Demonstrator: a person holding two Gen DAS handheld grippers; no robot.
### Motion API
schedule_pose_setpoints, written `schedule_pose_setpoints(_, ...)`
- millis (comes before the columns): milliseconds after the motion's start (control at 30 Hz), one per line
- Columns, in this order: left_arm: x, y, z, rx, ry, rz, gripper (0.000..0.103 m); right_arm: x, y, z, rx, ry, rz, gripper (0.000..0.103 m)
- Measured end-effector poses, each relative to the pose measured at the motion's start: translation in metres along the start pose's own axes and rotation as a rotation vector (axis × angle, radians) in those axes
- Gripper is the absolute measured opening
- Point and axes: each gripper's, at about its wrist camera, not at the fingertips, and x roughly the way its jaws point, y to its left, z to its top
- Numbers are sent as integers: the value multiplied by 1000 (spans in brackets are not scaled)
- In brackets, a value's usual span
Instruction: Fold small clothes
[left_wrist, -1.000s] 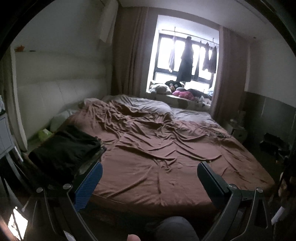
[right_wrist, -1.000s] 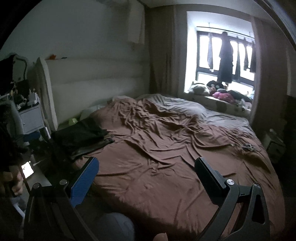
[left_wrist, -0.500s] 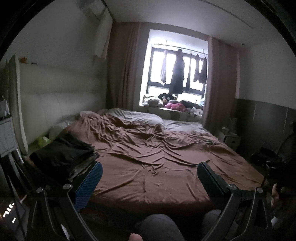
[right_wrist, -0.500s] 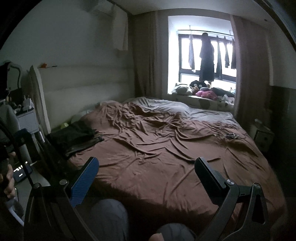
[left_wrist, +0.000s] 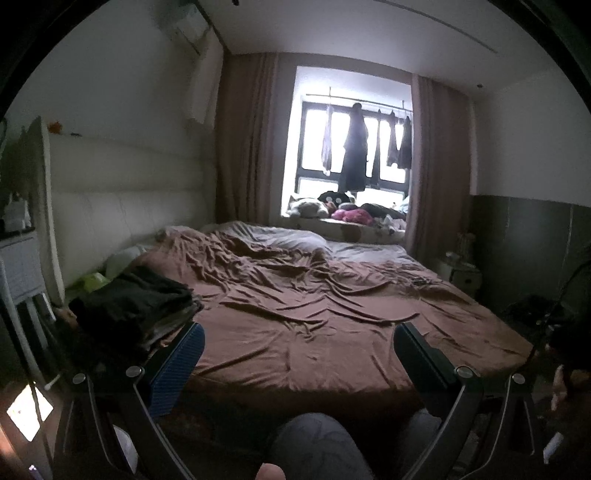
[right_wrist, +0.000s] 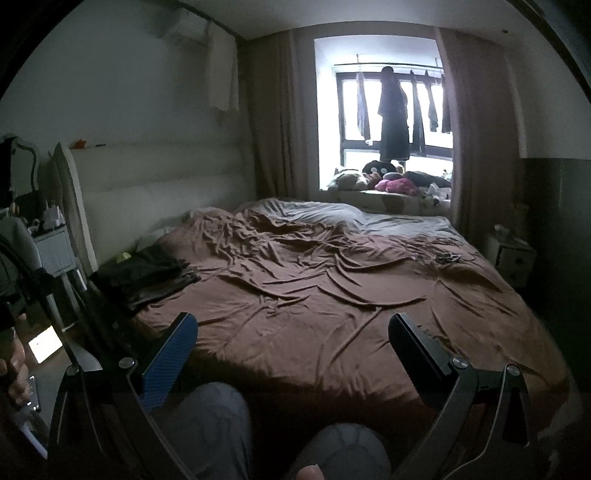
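Both our hand-held grippers, left (left_wrist: 297, 354) and right (right_wrist: 291, 347), gape empty; dark clothes stack (left_wrist: 136, 302) at 10 o'clock looks soft, limp, so we'd pinch an edge.

A bed (left_wrist: 314, 332) with a rumpled brown sheet (right_wrist: 332, 295) bears a dark folded clothes stack (left_wrist: 136, 299) at its left edge

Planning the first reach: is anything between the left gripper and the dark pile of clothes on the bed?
Nothing visible: the left gripper is open, and the dark clothes pile lies just beyond its left finger.

both wrist views face the bed (left_wrist: 314, 332) from its foot.
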Motion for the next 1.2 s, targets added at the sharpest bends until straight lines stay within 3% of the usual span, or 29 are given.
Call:
schedule_pose_setpoints(433, -6, -4, -12, 14, -24, 2, 103, 3, -3, -18, 41, 44, -30, 103)
schedule_pose_setpoints(1200, 17, 3, -20, -16, 55, 10, 103, 9, 2, -22, 48, 70, -17, 103)
